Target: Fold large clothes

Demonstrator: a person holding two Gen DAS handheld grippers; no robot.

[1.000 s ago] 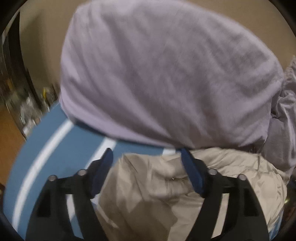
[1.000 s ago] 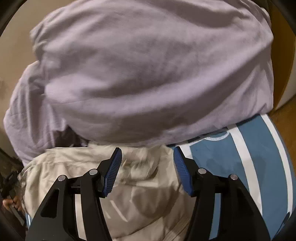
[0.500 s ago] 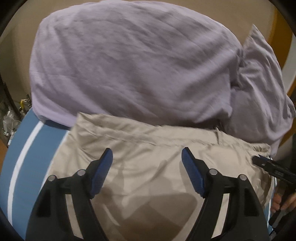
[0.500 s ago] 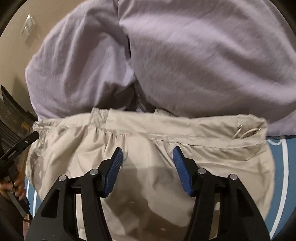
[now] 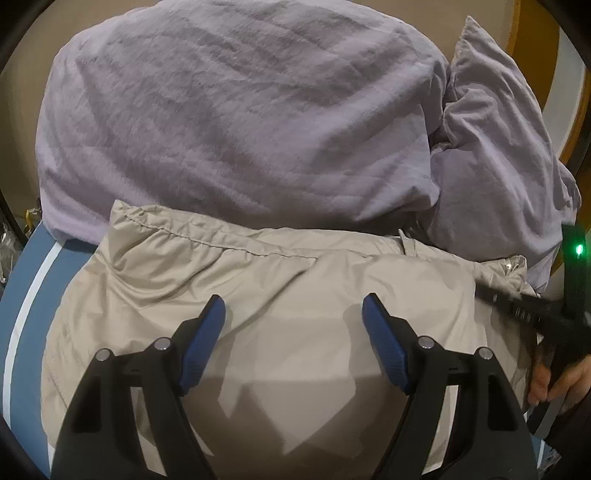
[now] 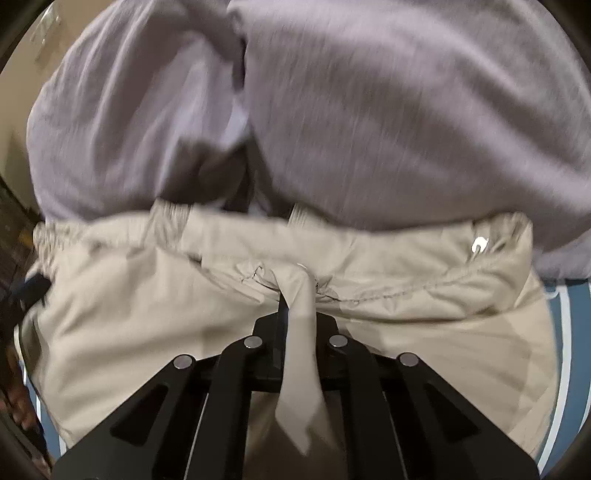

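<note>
lavender bedding point(image 5: 236, 122): bulky, rumpled heap across the far side | lavender pillow point(image 5: 495, 155): beside the heap, leaning on it | blue cover point(image 5: 26, 295): white stripes, under everything | beige wall point(image 5: 476, 14) | left-edge clutter point(image 5: 11, 236): perhaps shelving, too blurred

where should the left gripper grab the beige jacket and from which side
Probably the gathered, stitched hem band along the far edge of the beige jacket, at its free left corner, coming from above with one finger slid under the edge. That corner overhangs the blue surface rather than being tucked against the lavender bedding. The left gripper is open; the right gripper has just closed, pinching the fabric.
</note>
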